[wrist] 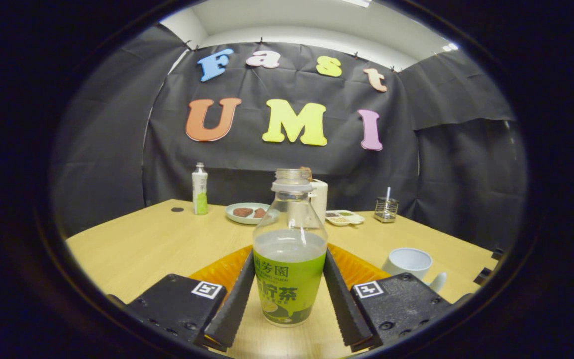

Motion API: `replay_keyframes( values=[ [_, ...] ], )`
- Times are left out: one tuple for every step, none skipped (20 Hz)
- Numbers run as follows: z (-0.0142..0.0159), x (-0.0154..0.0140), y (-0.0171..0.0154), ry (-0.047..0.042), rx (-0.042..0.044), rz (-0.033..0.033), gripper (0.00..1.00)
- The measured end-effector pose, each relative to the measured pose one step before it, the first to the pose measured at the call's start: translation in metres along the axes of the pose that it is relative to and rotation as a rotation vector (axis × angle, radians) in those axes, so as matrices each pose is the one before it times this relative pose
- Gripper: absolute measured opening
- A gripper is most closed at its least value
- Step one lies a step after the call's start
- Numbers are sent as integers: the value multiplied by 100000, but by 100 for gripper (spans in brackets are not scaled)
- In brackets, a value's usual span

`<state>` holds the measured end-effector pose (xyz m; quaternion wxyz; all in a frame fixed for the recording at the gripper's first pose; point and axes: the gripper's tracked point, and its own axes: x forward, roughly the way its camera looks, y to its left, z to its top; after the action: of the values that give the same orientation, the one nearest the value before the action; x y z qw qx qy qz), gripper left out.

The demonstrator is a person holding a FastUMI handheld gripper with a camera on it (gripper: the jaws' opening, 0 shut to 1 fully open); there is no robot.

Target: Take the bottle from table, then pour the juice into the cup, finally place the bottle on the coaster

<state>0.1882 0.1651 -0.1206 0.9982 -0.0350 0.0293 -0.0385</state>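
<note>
An uncapped bottle (pixel 289 259), part full of pale juice, stands upright between the fingers of the handheld gripper (pixel 289 299), which press against its green label on both sides in a firm clasp. An orange coaster (pixel 222 269) lies on the table just behind it, while the pale cup (pixel 409 262) waits to the right, apart from both. With the cap off, the lift likely calls for a level, unhurried rise before any tilt toward the cup, lest juice slop over the neck. The light wooden table (pixel 137 244) also carries a second bottle (pixel 199 189), a plate of food (pixel 247 213), a divided dish (pixel 345 218) and a small glass jar (pixel 385 209) along its far edge, before black cloth walls.
</note>
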Motion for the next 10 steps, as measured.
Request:
replay_keyframes(
  values=[
    [666,-269,-4,-412,378,195,81],
    [683,-254,-23,-211,878,88,81],
    [782,-367,-115,-296,1220,154,81],
    [827,-364,31,-434,1517,350,81],
    [788,-218,-64,115,1175,85,81],
    [681,-203,-53,144,1252,450,81],
    [726,-189,137,363,1626,1295,81],
    [428,-119,207,742,1738,1784,81],
    [467,-222,272,469,1804,1942,80],
    [288,-172,66,651,1711,1138,80]
  ],
)
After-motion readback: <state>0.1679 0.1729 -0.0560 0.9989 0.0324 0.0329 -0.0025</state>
